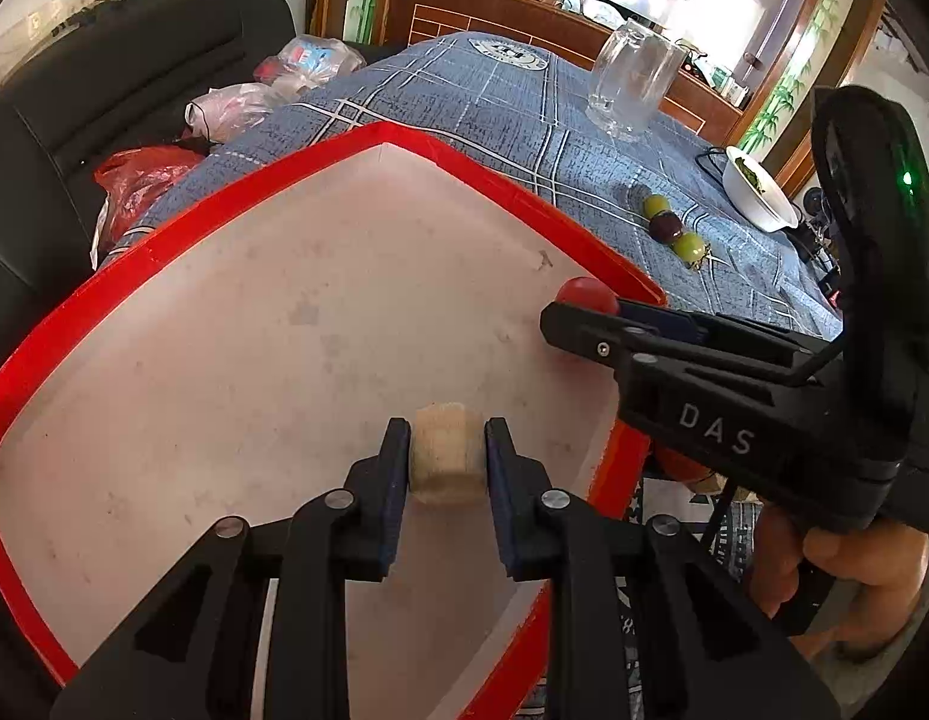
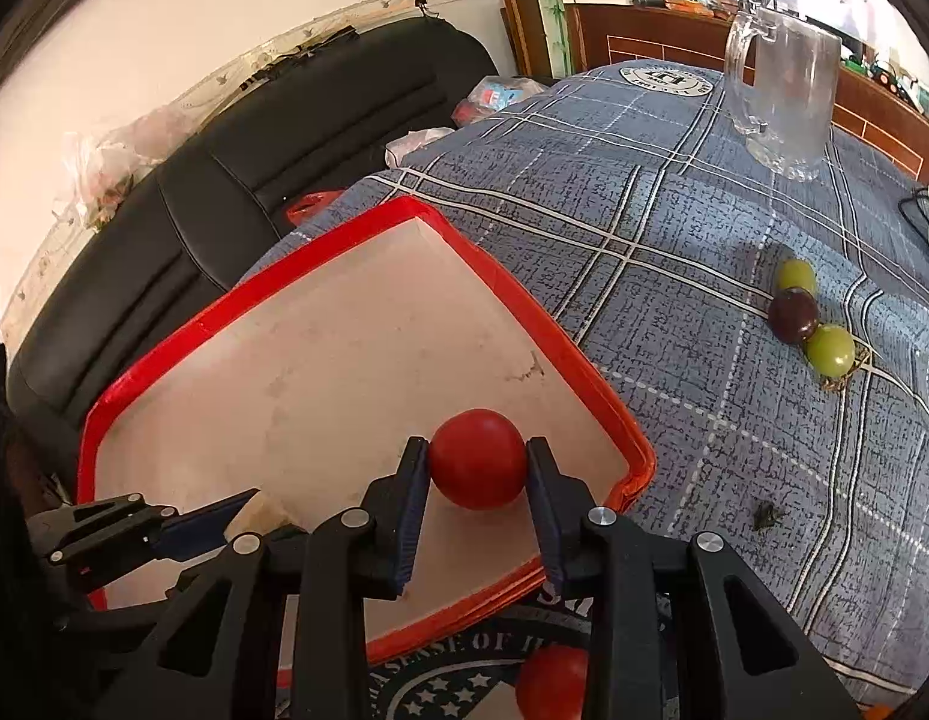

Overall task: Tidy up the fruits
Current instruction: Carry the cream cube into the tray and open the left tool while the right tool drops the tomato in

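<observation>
**Two fruits gripped over the red-rimmed tray**

Left wrist view: left gripper (image 1: 446, 450) clamped on a pale, peeled fruit chunk (image 1: 446, 457), pads pressed to both its sides, low over the tray (image 1: 56, 324) near the front right corner. At right, right gripper (image 1: 578, 315) reaching in over the tray's right rim with a red round fruit (image 1: 586, 294) at its tips, a hand (image 1: 854, 576) below on its handle. Beyond on the blue checked cloth (image 1: 494, 114): two green grapes and a dark grape (image 1: 665, 227) in a row touching, a white bowl (image 1: 758, 189), a glass mug (image 1: 635, 78).

Right wrist view: right gripper (image 2: 478, 465) closed on the red round fruit (image 2: 478, 459), over the tray (image 2: 524, 312) near its right corner. Left gripper (image 2: 224, 510) at lower left, over the tray. Another red fruit (image 2: 551, 684) on the cloth below the tray's near edge. Grapes (image 2: 793, 315) well to the right, mug (image 2: 782, 90) farther back.
</observation>
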